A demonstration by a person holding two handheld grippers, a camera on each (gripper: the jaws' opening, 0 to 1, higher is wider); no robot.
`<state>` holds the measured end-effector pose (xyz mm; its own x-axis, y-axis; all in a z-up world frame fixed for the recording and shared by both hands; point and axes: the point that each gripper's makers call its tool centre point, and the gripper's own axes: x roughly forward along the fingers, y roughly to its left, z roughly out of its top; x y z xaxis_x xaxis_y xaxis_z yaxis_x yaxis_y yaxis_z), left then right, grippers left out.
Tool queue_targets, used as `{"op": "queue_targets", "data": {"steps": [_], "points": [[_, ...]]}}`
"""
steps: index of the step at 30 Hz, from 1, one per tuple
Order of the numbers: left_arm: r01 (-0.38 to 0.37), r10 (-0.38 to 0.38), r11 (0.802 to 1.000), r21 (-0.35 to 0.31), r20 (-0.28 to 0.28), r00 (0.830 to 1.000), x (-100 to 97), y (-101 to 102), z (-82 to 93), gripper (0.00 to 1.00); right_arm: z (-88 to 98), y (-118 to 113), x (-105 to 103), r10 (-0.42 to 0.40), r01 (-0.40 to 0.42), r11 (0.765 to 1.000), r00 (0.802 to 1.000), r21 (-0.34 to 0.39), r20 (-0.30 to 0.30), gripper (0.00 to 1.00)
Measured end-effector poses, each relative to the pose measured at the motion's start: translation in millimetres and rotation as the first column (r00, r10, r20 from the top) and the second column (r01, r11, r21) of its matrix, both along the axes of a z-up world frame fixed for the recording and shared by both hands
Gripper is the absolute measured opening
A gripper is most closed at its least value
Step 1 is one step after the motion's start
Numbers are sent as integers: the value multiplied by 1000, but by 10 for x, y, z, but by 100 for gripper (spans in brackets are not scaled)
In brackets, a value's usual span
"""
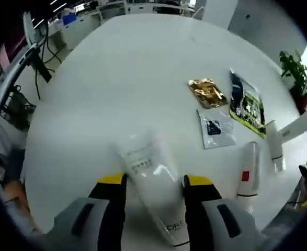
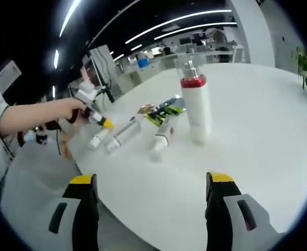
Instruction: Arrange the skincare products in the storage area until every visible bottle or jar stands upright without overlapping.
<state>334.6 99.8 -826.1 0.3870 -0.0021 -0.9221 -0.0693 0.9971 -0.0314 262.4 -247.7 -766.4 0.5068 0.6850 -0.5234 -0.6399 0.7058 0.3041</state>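
Observation:
A white tube (image 1: 149, 175) lies on the white table (image 1: 116, 78), its cap end toward the camera. My left gripper (image 1: 155, 181) has its yellow-tipped jaws pressed in on the tube's two sides. In the right gripper view the left gripper (image 2: 94, 119), held by a hand (image 2: 64, 111), sits over that tube (image 2: 98, 139) near the table edge. Two more tubes (image 2: 123, 136) (image 2: 161, 138) lie flat beside it. A white pump bottle (image 2: 195, 104) with a red collar stands upright. My right gripper (image 2: 152, 180) hovers open above the near table edge, holding nothing.
A gold packet (image 1: 208, 92), a green and black sachet (image 1: 246, 99) and a clear sachet (image 1: 216, 129) lie flat beyond the tubes. A potted plant (image 1: 294, 70) stands off the table's far right. Desks and cables lie beyond the table on the left.

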Motion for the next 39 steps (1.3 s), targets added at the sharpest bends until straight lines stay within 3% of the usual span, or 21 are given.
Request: {"op": "queue_targets", "data": {"steps": [6,8,15,24,30,36,39], "points": [[97,-96,995,21,-48,994,34,-21,-20,37,-2,-11,1,-6,6,1000,1000,0,1,84],[165,-162,986,35,-61,985,40,-48,-9,36,-3,-11,-4,-8,8,1000,1000,1,0,84],[237,-235,971,20,-73,969,96,-101,-21,30,20,44,-5,-2,2,1000,1000,10,5,83],[234,-235,972,-5,-10,972,104,-122,21,27,66,26,27,0,0,1000,1000,13,18,83],[243,-241,970,-16,79,967,94,-218,261,26,87,30,11,5,-5,1000,1000,21,18,82],[269,-262,963,-17,174,949,118,-311,413,26,164,112,26,26,-27,999,999,26,33,82],[298,-290,955,2,234,928,7,-426,607,26,215,156,22,41,-43,999,998,30,45,81]]}}
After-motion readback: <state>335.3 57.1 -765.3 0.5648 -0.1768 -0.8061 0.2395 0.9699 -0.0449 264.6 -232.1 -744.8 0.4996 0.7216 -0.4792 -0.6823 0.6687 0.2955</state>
